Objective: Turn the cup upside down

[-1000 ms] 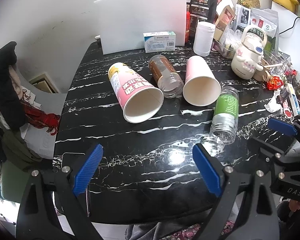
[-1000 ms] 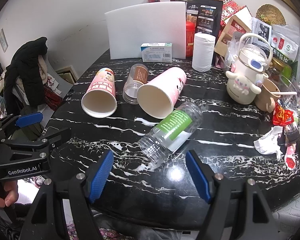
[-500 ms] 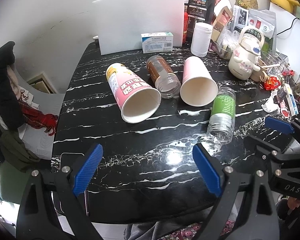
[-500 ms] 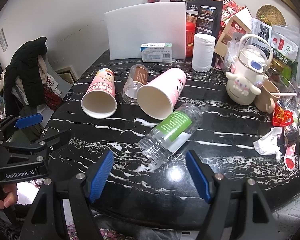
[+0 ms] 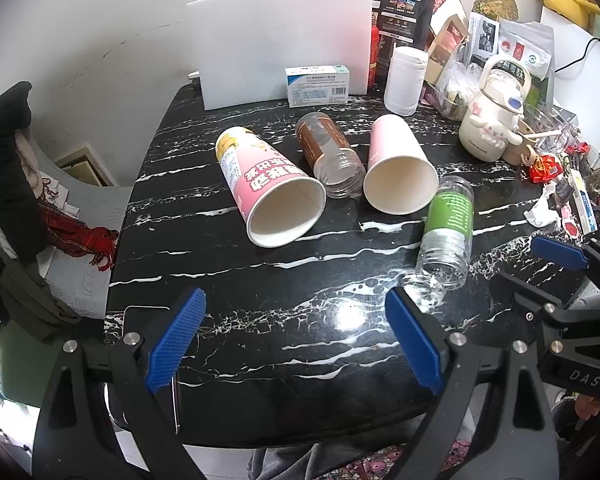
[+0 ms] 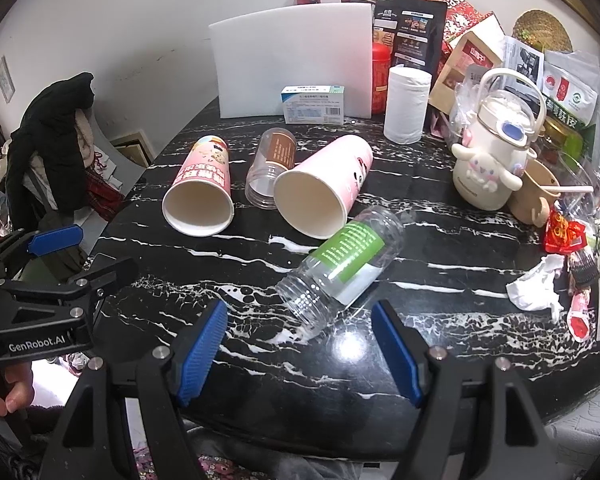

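Note:
Two pink paper cups lie on their sides on the black marble table (image 5: 260, 320), mouths toward me: a printed one (image 5: 268, 188) (image 6: 202, 192) on the left and a plainer one (image 5: 396, 168) (image 6: 324, 188) to its right. A clear jar with a brown label (image 5: 328, 156) (image 6: 272, 168) lies between them. A clear jar with a green label (image 5: 446, 228) (image 6: 340, 264) lies nearer. My left gripper (image 5: 296, 340) is open and empty above the table's near edge. My right gripper (image 6: 298, 354) is open and empty, just short of the green-label jar.
A white board (image 5: 280, 40), a small box (image 5: 318, 86), a white canister (image 5: 406, 80) and a cream kettle (image 5: 490, 120) stand at the back. Snack bags and wrappers (image 6: 560, 232) crowd the right side. A chair with clothes (image 5: 8, 168) stands left of the table.
Both grippers stay open and almost still. The left wrist view has shifted slightly, with the table objects drifting a little down and left.

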